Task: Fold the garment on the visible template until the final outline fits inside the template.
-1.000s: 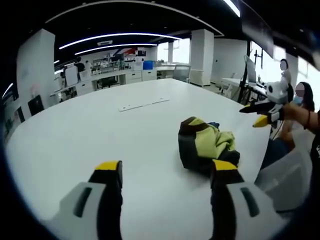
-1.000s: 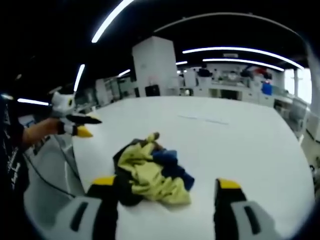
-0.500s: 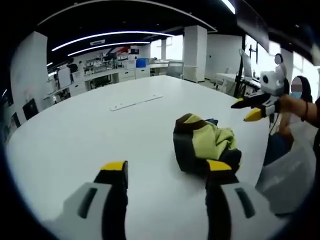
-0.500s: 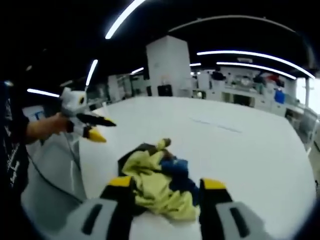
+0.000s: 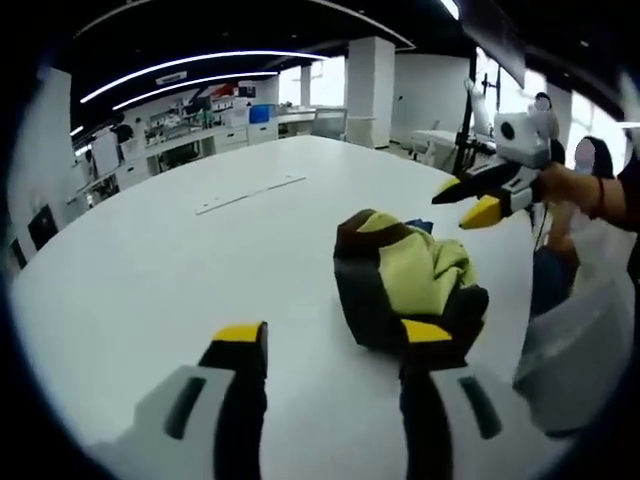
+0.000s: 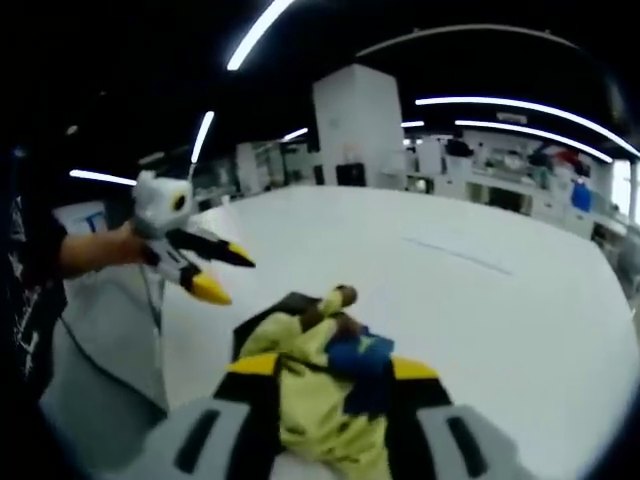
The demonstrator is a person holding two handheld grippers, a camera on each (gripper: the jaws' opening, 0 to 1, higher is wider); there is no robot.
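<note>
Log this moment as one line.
garment: crumpled on table | left hand-held gripper: open, beside garment | right hand-held gripper: open, astride garment

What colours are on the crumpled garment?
Yellow-green, black and blue garment; clearest in the right gripper view.

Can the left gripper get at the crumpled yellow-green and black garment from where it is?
Probably yes: the left gripper is open, its right jaw tip already against the crumpled yellow-green and black garment, with bare white table around it.
</note>
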